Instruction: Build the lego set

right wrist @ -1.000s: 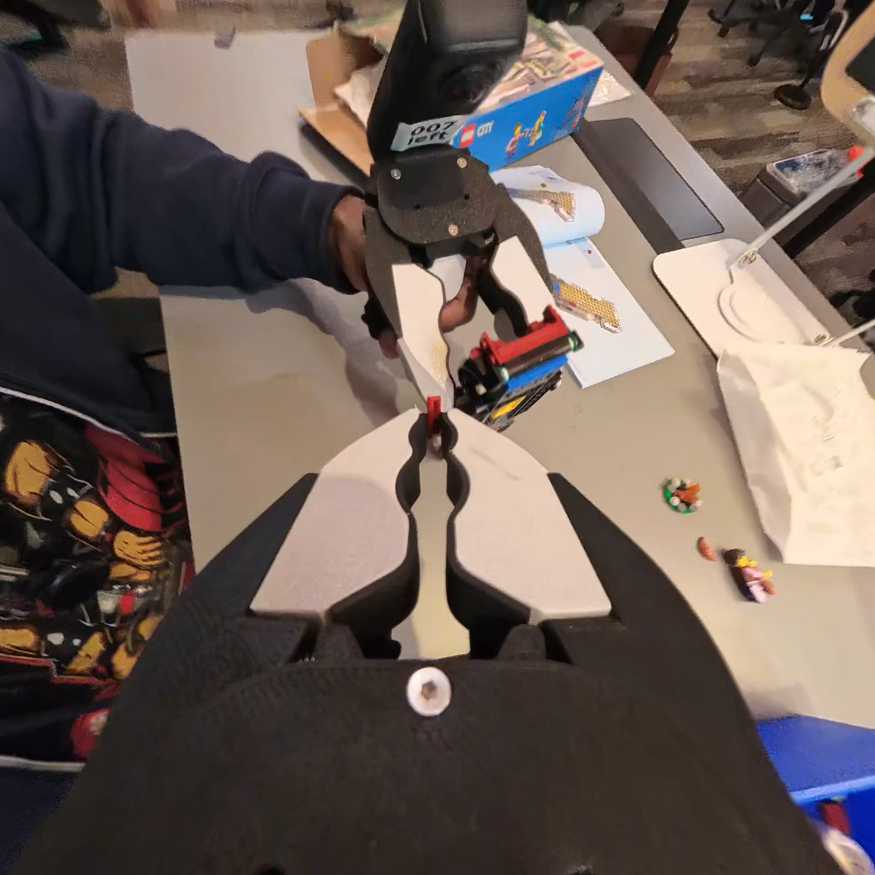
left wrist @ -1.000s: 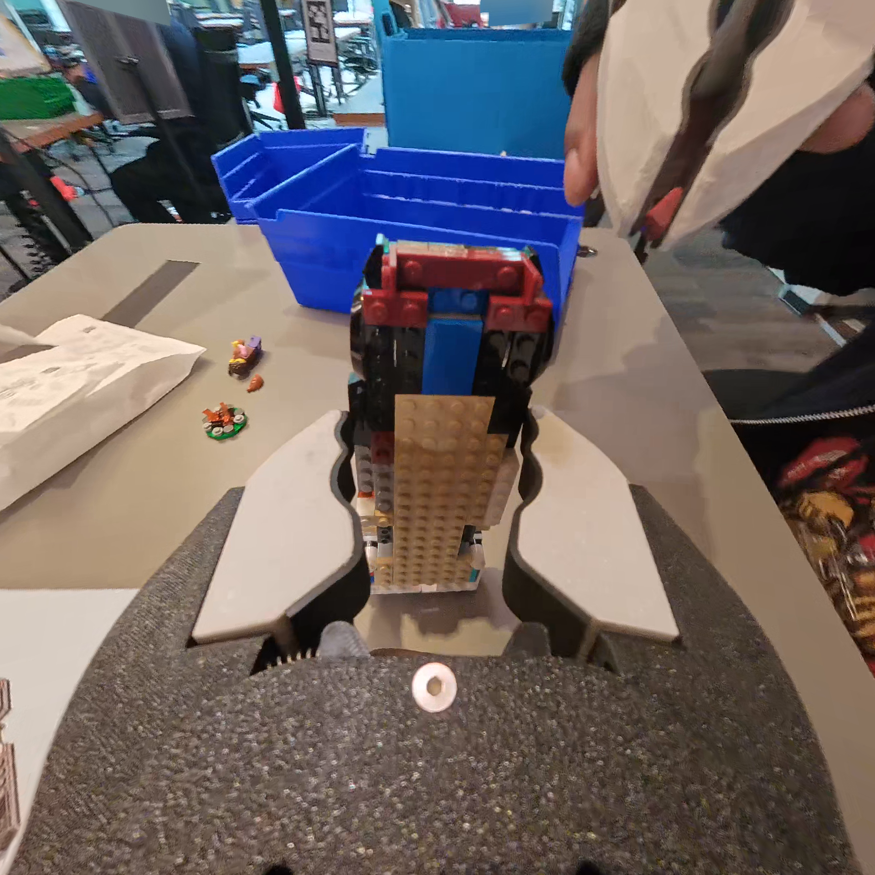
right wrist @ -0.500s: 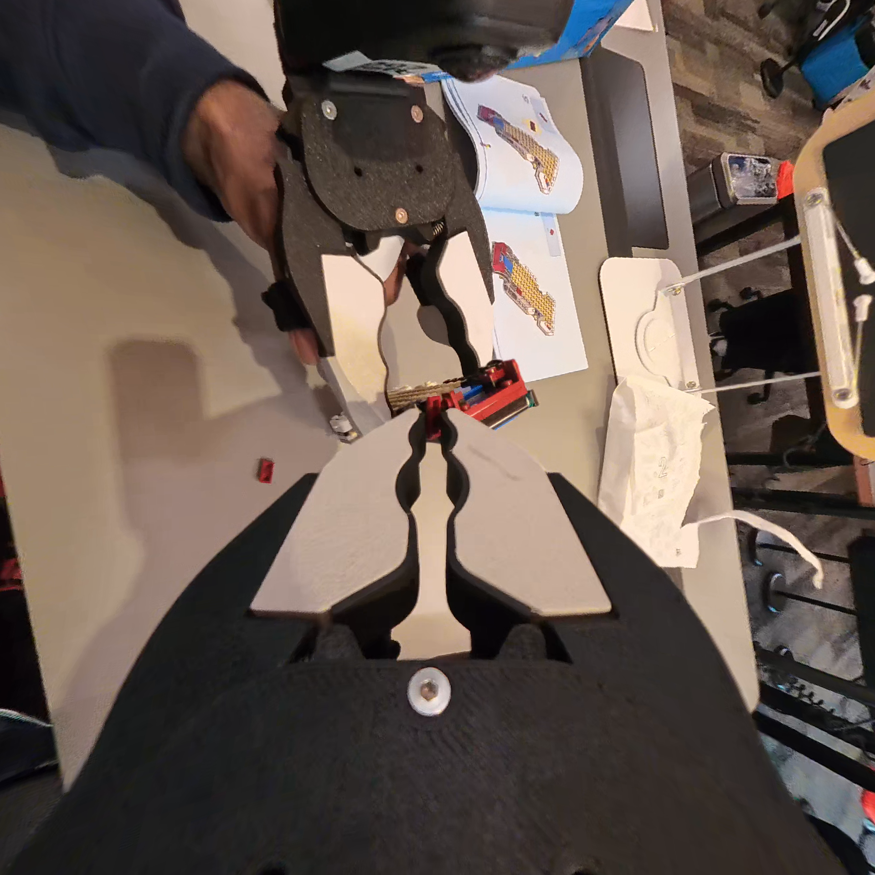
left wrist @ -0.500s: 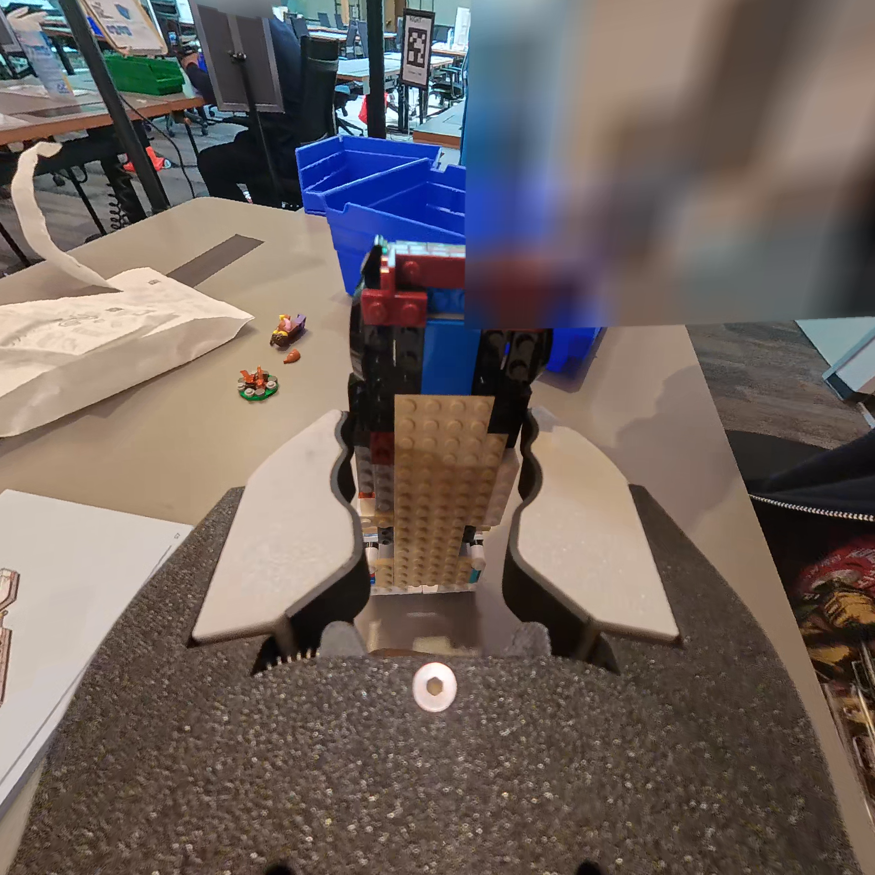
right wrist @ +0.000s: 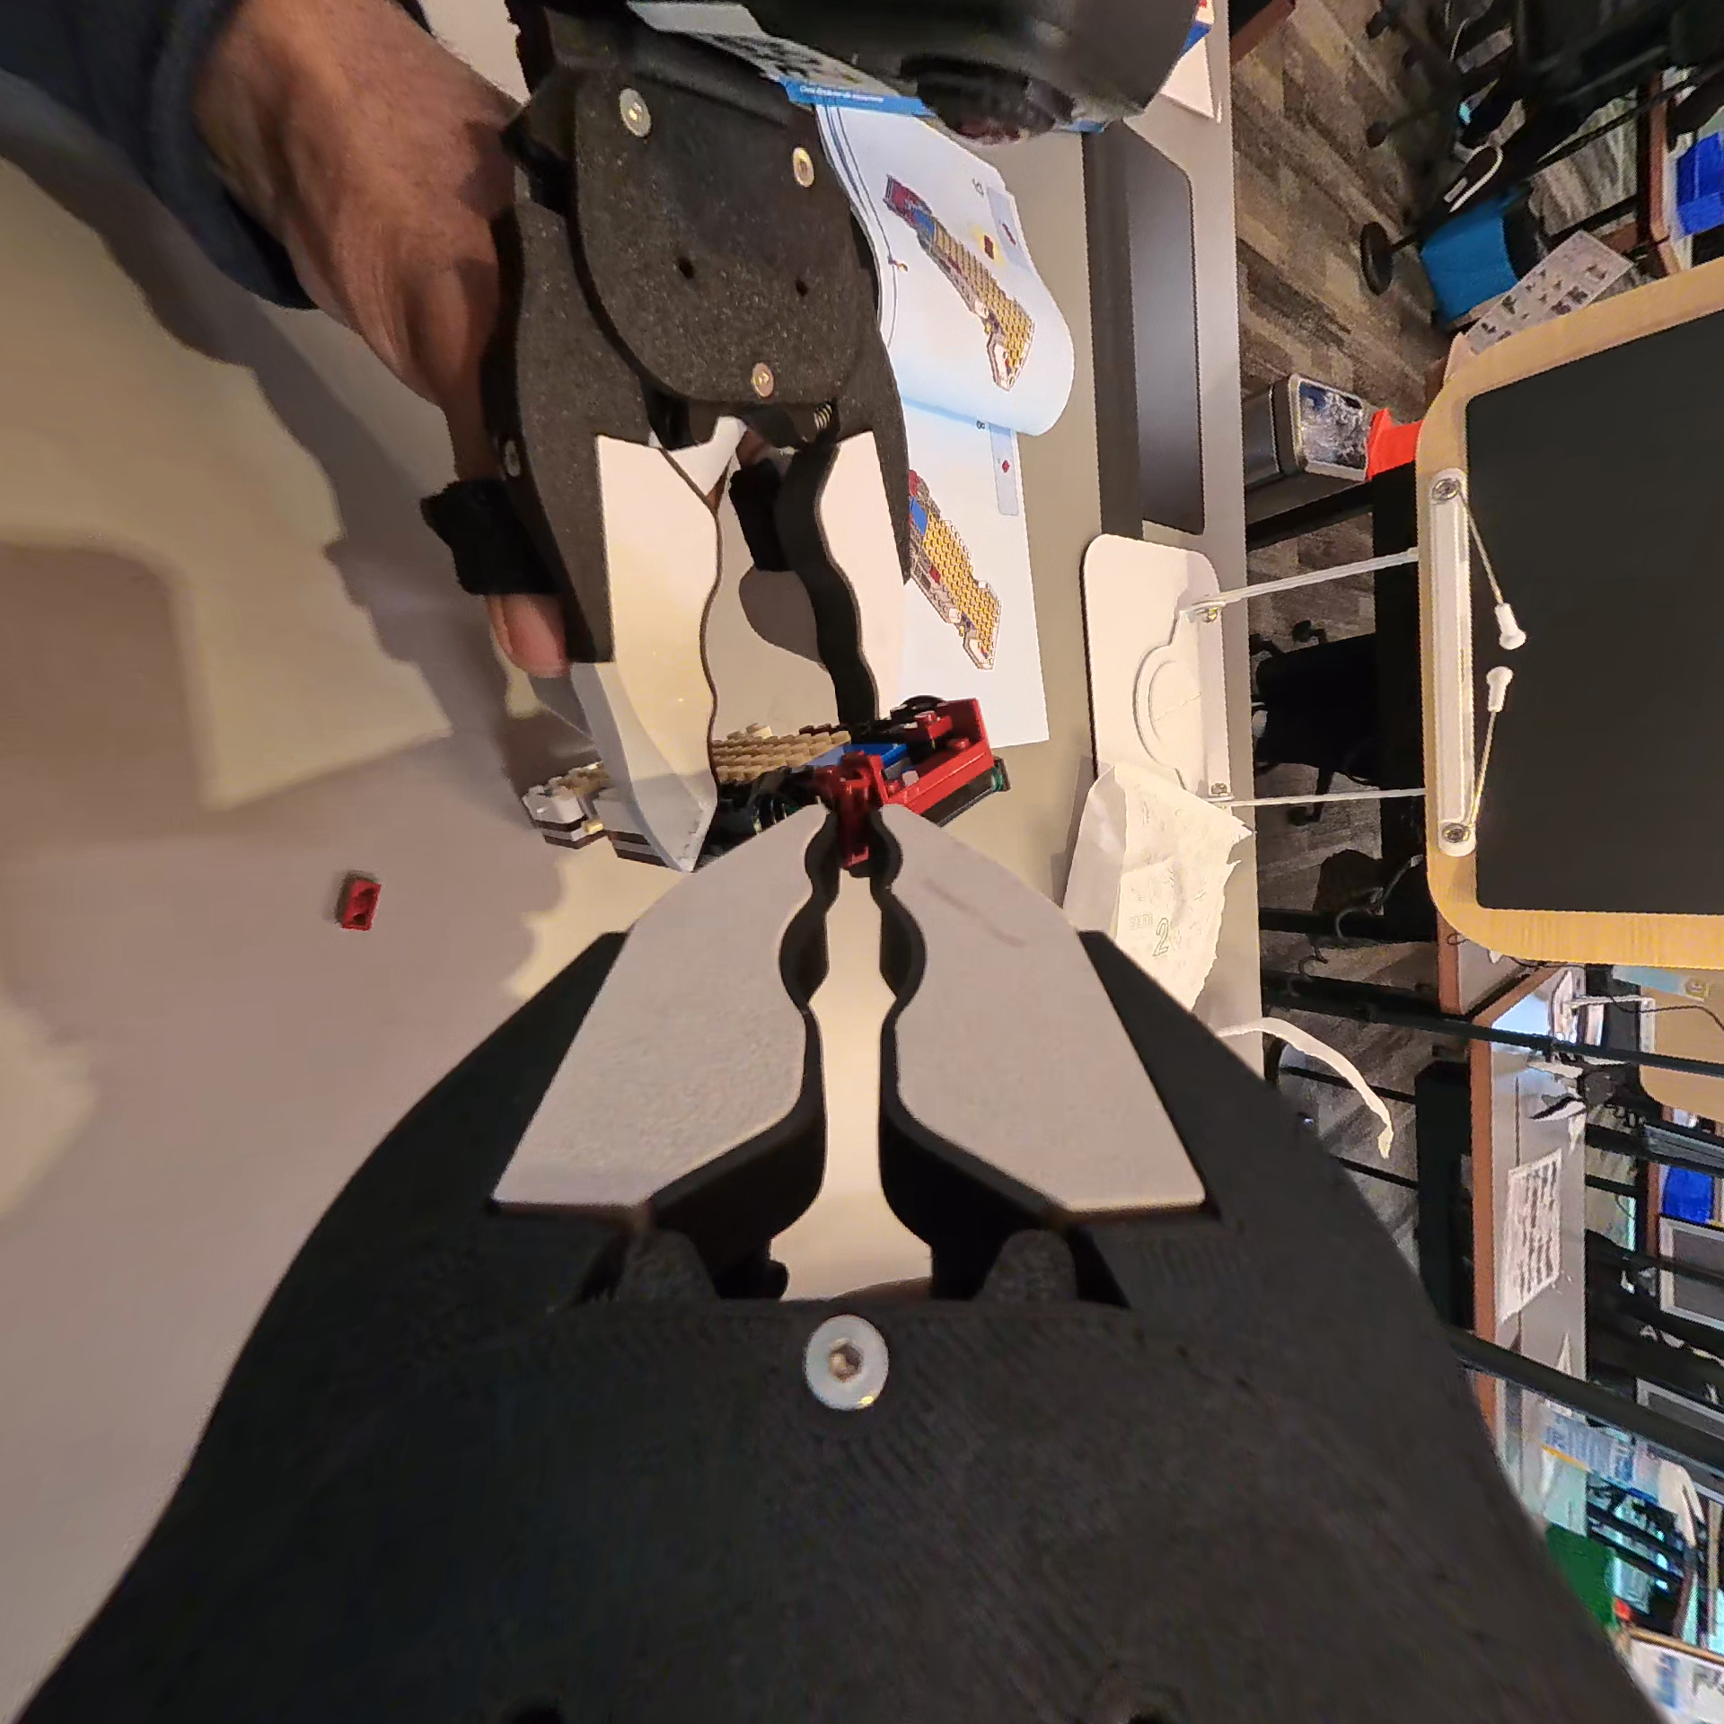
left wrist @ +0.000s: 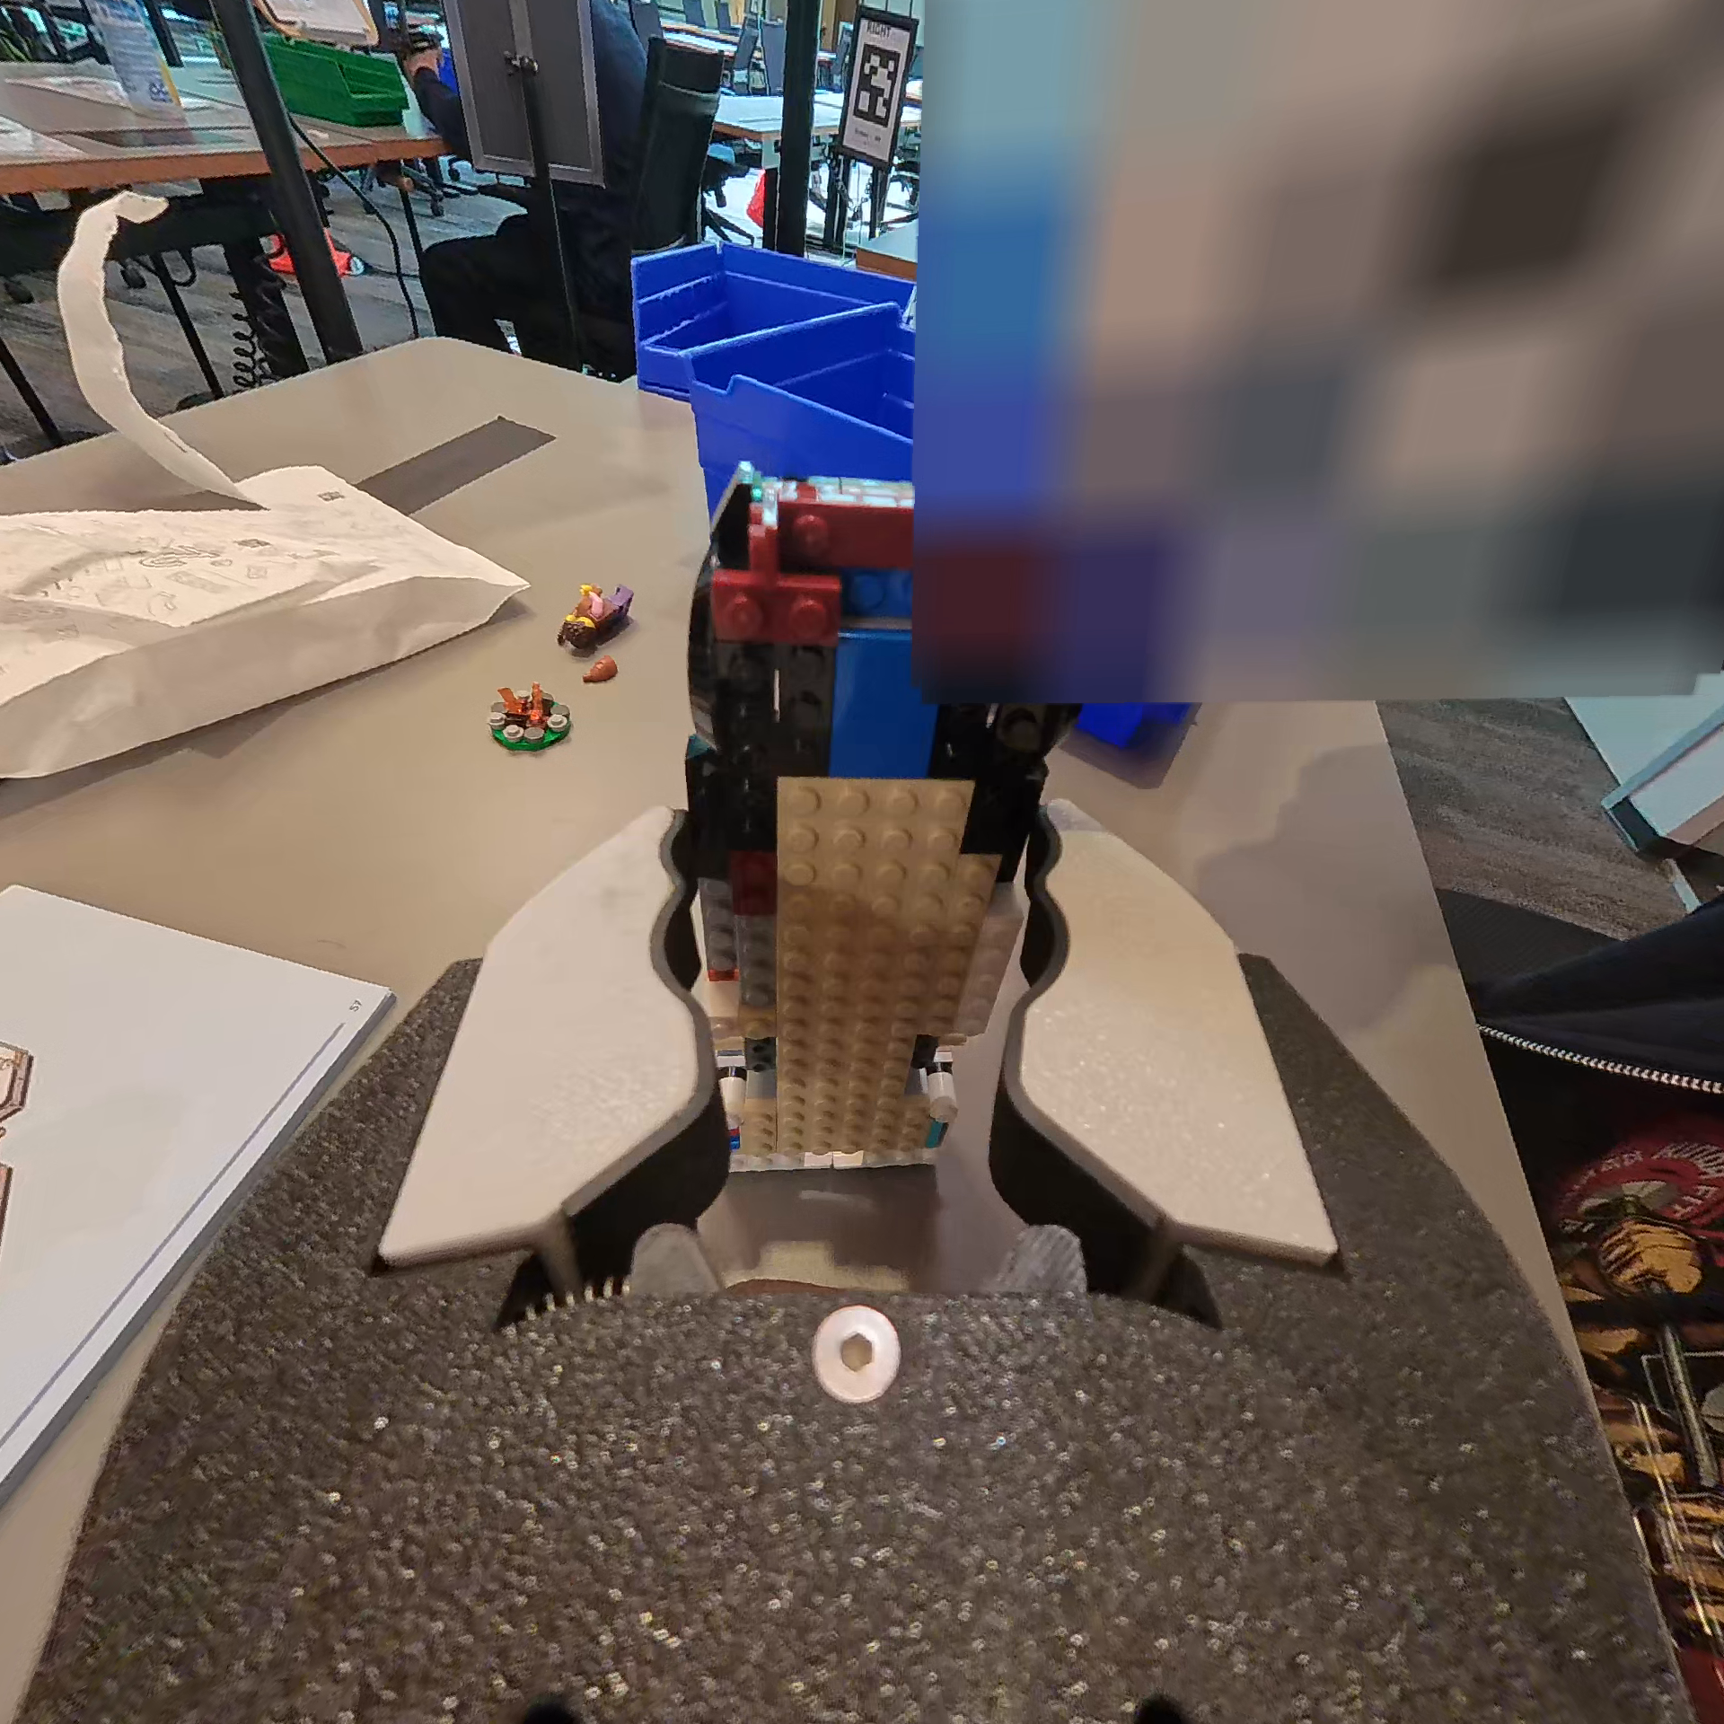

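My left gripper (left wrist: 860, 840) is shut on a long brick model (left wrist: 868, 933) with a tan studded plate, black sides, a blue middle and dark red bricks at its far end. Both pads press on its sides. The model also shows in the right wrist view (right wrist: 840, 756), held by the left gripper (right wrist: 774, 718) just above the grey table (right wrist: 233, 1026). My right gripper (right wrist: 851, 844) is shut on a small dark red brick piece (right wrist: 854, 816), which it holds against the model's red end. A loose small red brick (right wrist: 357, 901) lies on the table to the left.
Blue bins (left wrist: 793, 373) stand behind the model. A white paper bag (left wrist: 187, 597), a small figure (left wrist: 597, 616) and a green round piece (left wrist: 528, 718) lie at the left. An open instruction booklet (right wrist: 961, 466) lies behind the model. A person's hand (right wrist: 373, 215) holds the left gripper. The gap from one gripper's tips to the other's is roughly 6 cm.
My right gripper has come in over the model with the red piece, up to its red end. The left gripper has turned a little with the model still in its grasp.
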Motion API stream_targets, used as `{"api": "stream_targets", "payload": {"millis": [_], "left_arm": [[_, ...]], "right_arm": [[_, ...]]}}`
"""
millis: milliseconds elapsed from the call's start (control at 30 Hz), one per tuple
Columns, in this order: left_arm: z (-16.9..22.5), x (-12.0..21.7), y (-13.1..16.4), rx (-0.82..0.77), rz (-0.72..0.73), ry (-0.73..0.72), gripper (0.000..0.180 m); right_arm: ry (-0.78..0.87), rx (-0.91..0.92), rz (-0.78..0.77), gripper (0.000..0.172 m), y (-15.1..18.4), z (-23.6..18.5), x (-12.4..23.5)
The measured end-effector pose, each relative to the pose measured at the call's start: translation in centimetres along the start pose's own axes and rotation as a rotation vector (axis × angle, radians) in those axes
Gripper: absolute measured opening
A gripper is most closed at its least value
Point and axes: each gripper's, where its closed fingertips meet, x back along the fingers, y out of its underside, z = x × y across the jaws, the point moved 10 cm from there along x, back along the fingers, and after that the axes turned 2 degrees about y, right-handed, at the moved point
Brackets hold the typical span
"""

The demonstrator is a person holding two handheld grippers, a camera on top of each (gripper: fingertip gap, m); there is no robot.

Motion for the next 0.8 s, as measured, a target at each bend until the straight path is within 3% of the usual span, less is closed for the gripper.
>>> {"api": "stream_targets", "payload": {"millis": [800], "left_arm": [[0.1,0.0,0.0,0.001,0.001,0.006,0.068]], "right_arm": [[-0.033,0.1,0.0,0.007,-0.5,0.6,-0.2]]}}
